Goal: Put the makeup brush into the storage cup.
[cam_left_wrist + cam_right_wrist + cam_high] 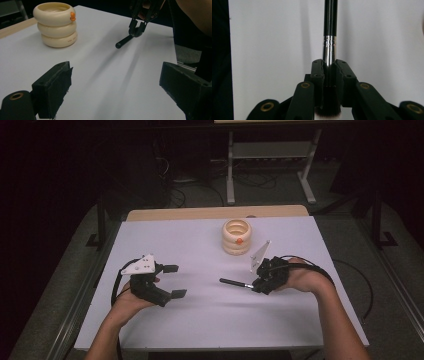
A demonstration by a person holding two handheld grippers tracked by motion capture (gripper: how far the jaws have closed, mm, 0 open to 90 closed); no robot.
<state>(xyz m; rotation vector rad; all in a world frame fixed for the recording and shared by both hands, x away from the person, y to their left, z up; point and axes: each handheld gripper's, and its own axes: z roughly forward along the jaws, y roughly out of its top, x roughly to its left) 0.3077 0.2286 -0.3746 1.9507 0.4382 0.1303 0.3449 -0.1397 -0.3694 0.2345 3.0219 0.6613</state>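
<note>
A makeup brush (329, 32) with a black handle and a silver ferrule is clamped between the jaws of my right gripper (329, 67), which is shut on the ferrule; the bristles sit back between the jaws. In the high view the brush (234, 282) points left from the right gripper (256, 285), low over the white table. The left gripper view shows the same brush (124, 41) held by the far gripper. My left gripper (174, 281) is at the table's left, open, nothing between its fingers (53, 87).
A cream holder of three stacked rings (237, 236) with a small orange mark stands at the table's back centre, also visible in the left gripper view (55, 23). The white tabletop (200, 315) ends in dark floor on both sides. Cables trail from both grippers.
</note>
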